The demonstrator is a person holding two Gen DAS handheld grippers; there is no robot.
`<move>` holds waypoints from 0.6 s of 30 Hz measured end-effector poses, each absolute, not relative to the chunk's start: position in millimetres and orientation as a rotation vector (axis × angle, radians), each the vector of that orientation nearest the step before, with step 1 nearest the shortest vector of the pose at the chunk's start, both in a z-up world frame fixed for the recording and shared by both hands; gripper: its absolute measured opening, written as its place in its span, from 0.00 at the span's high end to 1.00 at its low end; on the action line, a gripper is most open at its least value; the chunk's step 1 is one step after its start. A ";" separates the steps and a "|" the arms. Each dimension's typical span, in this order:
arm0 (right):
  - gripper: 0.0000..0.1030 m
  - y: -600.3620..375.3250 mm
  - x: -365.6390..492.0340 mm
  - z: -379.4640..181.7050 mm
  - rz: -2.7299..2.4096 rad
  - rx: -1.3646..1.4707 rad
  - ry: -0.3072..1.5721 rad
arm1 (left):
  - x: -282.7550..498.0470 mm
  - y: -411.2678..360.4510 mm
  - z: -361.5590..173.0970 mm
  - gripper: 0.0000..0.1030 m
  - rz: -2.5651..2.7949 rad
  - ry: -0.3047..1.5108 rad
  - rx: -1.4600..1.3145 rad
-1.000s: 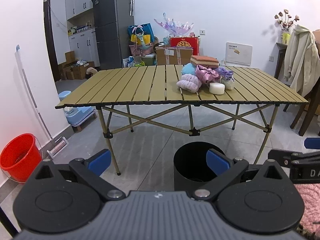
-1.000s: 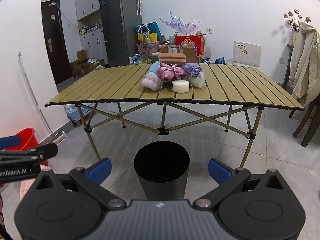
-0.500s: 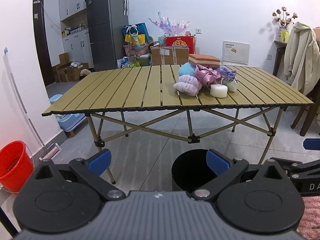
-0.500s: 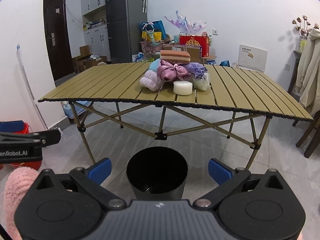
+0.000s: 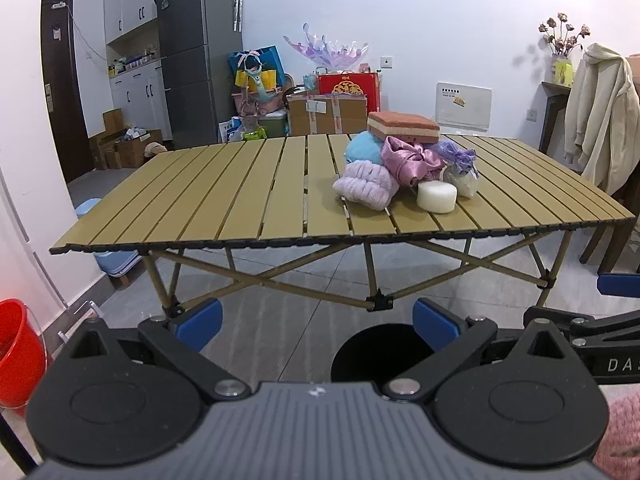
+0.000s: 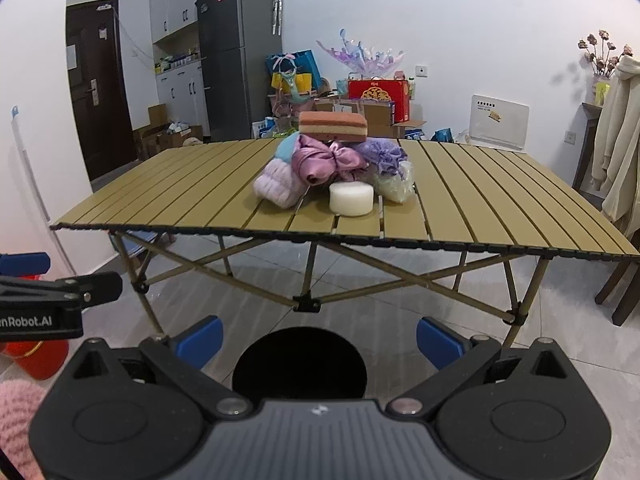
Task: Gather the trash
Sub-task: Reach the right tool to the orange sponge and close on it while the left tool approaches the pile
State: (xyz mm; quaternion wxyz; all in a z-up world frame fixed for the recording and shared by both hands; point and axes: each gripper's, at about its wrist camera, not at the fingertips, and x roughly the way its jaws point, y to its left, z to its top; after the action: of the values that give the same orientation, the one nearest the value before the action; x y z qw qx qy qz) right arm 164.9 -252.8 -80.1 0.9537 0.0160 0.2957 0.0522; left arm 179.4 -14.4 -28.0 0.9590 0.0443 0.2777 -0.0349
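A heap of soft items lies on the slatted tan table (image 5: 240, 208) (image 6: 500, 208): a white round sponge (image 5: 437, 196) (image 6: 351, 199), a lilac fuzzy bundle (image 5: 366, 186) (image 6: 278, 188), a pink satin cloth (image 5: 408, 158) (image 6: 326, 160), a purple mesh bag (image 5: 460, 164) (image 6: 386, 154), a blue ball (image 5: 362, 148) and a brown layered sponge (image 5: 403, 126) (image 6: 333, 125) on top. A black bin (image 5: 380, 356) (image 6: 299, 364) stands on the floor before the table. My left gripper (image 5: 316, 326) and right gripper (image 6: 318, 338) are both open and empty, well short of the table.
A red bucket (image 5: 16, 348) sits on the floor at the left wall. A chair with a cream coat (image 5: 600, 120) stands right of the table. Boxes, bags and a fridge (image 5: 200, 52) line the far wall. The table's crossed legs (image 6: 306, 304) are behind the bin.
Both grippers have risen and moved closer to the table, so the tabletop heap looks larger and the bin sits lower in both views. Both stay open.
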 end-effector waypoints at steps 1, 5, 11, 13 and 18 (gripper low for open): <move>0.00 -254.5 169.6 -80.7 0.104 0.038 0.598 | 184.5 -15.9 -28.5 0.00 -0.074 0.562 0.091; 0.00 -260.3 187.4 -82.8 0.096 0.050 0.578 | 203.0 -22.7 -29.7 0.00 -0.074 0.551 0.104; 0.00 -269.5 216.9 -87.5 0.080 0.079 0.550 | 233.2 -28.1 -30.0 0.00 -0.062 0.532 0.082; 0.00 -271.9 227.5 -88.2 0.074 0.084 0.533 | 244.2 -29.7 -29.4 0.00 -0.056 0.525 0.074; 0.00 -277.2 251.2 -89.7 0.067 0.089 0.482 | 270.1 -35.9 -28.5 0.00 -0.051 0.497 0.057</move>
State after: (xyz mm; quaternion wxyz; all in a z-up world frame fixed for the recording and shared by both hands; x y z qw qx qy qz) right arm 251.2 -277.2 -89.7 0.9695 0.0441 0.2387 0.0330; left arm 270.1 -35.9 -28.5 0.9686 0.0281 0.2457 -0.0252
